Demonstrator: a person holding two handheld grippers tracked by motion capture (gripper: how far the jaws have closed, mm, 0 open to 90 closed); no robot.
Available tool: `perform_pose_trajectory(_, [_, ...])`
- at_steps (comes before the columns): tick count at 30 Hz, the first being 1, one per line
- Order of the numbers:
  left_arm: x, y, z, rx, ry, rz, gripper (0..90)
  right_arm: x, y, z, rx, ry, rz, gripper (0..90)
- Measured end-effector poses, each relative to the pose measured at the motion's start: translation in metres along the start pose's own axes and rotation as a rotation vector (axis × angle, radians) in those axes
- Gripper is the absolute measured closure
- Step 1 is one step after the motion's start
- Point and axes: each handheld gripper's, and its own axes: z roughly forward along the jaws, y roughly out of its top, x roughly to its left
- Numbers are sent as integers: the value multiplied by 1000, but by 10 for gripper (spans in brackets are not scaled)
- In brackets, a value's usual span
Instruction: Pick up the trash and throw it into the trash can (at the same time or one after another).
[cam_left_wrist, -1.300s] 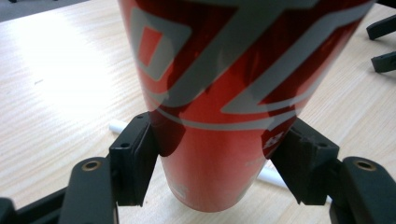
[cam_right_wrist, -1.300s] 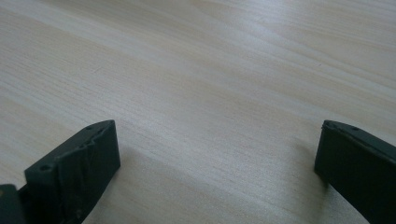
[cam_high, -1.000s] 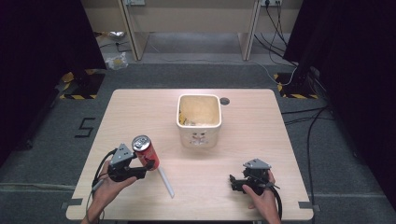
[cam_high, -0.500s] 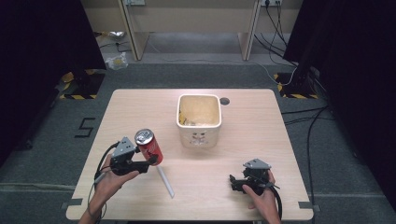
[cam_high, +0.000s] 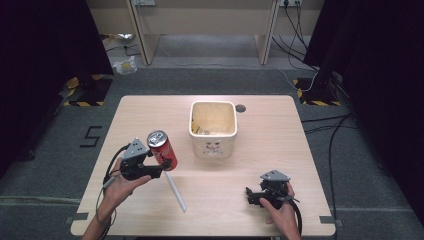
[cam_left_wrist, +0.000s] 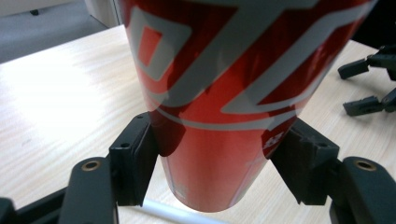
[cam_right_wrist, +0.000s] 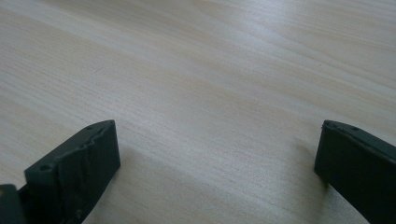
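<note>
- The right gripper rests near the table's front edge at the person's right, its jaws spread wide with nothing but bare wood between them, as the right gripper view shows
- A white straw lies flat on the wood between the two hands, just below and to the right of the left gripper, its length running from near the can's base toward the front edge
- The left gripper sits at the front left, its jaws clamped on the lower body of a red soda can; in the left gripper view the two black pads press on either side of the can
- The can is lifted clear of the table and tilted, its silver top leaning up and to the left in the high view, so its long axis is slanted rather than upright
- The white bin stands past the can, up and to the right of the left gripper near the table's middle, open at the top with some pale scraps inside
- Judged from this layout, the can heads for the bin: the left hand is the nearer one and already carries it, so the move is a carry up and rightward over the bin's near rim
</note>
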Motion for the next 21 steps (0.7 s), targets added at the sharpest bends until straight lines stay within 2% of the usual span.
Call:
perform_pose_trajectory(4, [1,9,0,-14,-6,-2,341,0,0,0,0,0,0,2])
perform_pose_trajectory(17, [1,25,3,-9,-30,15,341,0,0,0,0,0,0,2])
perform_pose_trajectory(21, [2,38,3,-20,-35,27,341,0,0,0,0,0,0,2])
